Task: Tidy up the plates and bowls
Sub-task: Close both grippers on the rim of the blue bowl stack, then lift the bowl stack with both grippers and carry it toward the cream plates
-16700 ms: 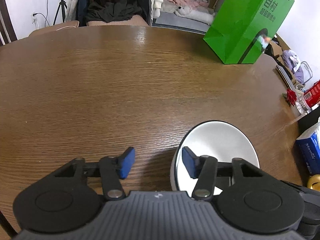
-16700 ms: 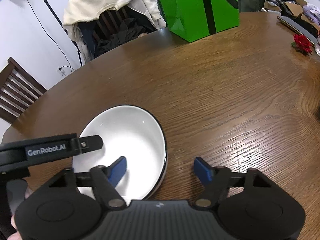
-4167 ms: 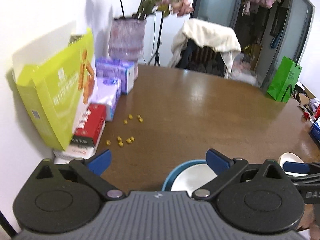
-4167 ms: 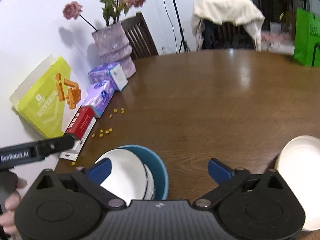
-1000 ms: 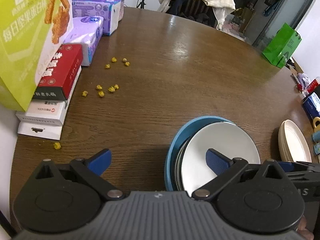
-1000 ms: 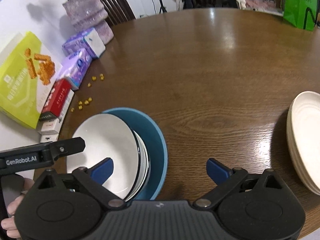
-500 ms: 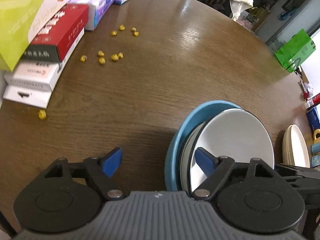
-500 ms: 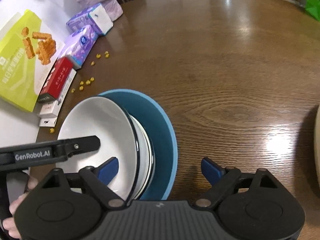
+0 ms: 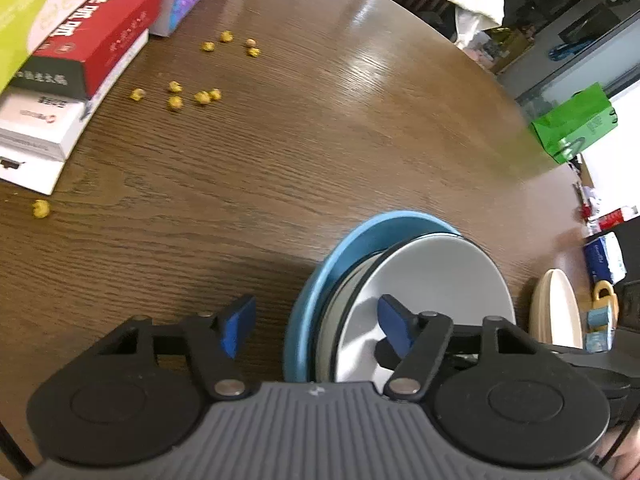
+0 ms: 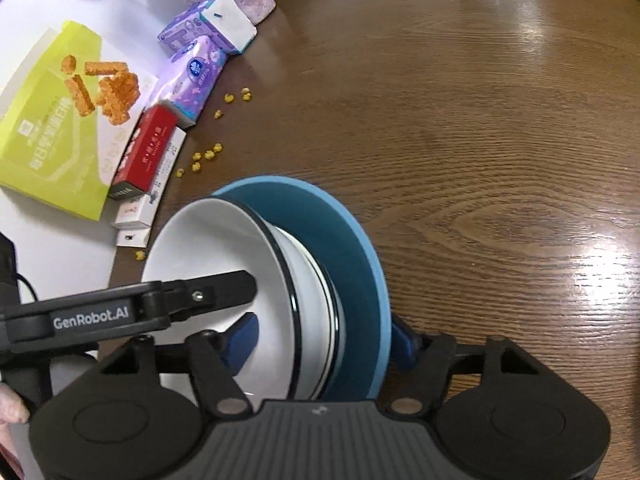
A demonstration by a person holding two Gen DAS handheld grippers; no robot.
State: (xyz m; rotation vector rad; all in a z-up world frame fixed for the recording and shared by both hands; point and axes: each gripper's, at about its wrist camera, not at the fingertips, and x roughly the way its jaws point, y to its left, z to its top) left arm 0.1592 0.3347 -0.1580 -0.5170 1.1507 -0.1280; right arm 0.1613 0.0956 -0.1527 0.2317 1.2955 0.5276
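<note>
- The bowl stack (image 10: 280,280) sits on the table (image 10: 480,140) near its edge, close in front of both grippers: a white bowl (image 9: 432,280) on top, more white bowls under it, all nested in a blue bowl (image 9: 360,236).
- In both views the stack appears tilted, the white bowls leaning to one side inside the blue bowl.
- The right gripper (image 10: 324,340) straddles the near rim of the stack; its left pad (image 10: 244,336) is inside the white bowl and its right pad (image 10: 404,344) is outside the blue bowl.
- Its jaws are spread; whether the pads touch the bowls cannot be told.
- The left gripper (image 9: 316,324) is also spread; its right pad (image 9: 394,320) is over the inside of the white bowl and its left pad (image 9: 236,324) is over bare wood beside the blue bowl.
- No pad is clearly pressing on a rim.
- The left gripper's arm (image 10: 132,312), marked GenRobot.AI, crosses the right wrist view over the white bowl.
- A stack of cream plates (image 9: 556,308) lies to the right of the bowls, apart from them.
- Yellow crumbs (image 9: 192,96) are scattered on the wood beyond the bowls.
- Past them, along the table's far left edge, lie a red box (image 9: 96,40), purple tissue packs (image 10: 196,76) and a lime-green snack box (image 10: 60,120).
- A green bag (image 9: 572,128) stands at the far side of the table.
</note>
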